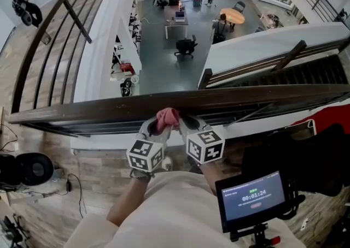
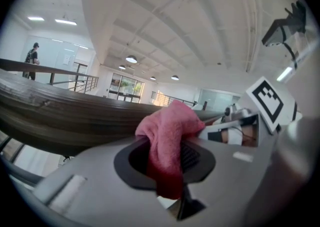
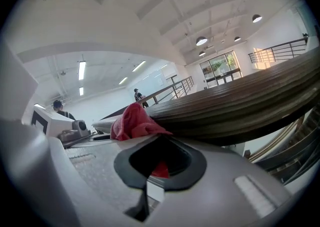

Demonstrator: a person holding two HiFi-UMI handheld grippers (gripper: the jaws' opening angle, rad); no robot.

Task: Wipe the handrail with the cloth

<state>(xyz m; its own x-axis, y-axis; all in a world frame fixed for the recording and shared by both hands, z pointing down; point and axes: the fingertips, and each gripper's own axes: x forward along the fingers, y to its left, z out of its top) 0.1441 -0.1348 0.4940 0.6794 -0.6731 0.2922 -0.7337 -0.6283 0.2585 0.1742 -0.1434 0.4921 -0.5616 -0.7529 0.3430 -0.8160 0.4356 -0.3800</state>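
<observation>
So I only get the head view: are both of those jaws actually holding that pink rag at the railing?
Observer: In the left gripper view the cloth runs down between the left gripper's jaws, pinched there.
Visitor: And the other one?
Observer: The right gripper view shows a red fold of it low inside the right gripper's jaws, the rest bunched beyond them.
Visitor: What's overhead? My picture only looks down.
Observer: A white ribbed ceiling with round lamps lit.
</observation>
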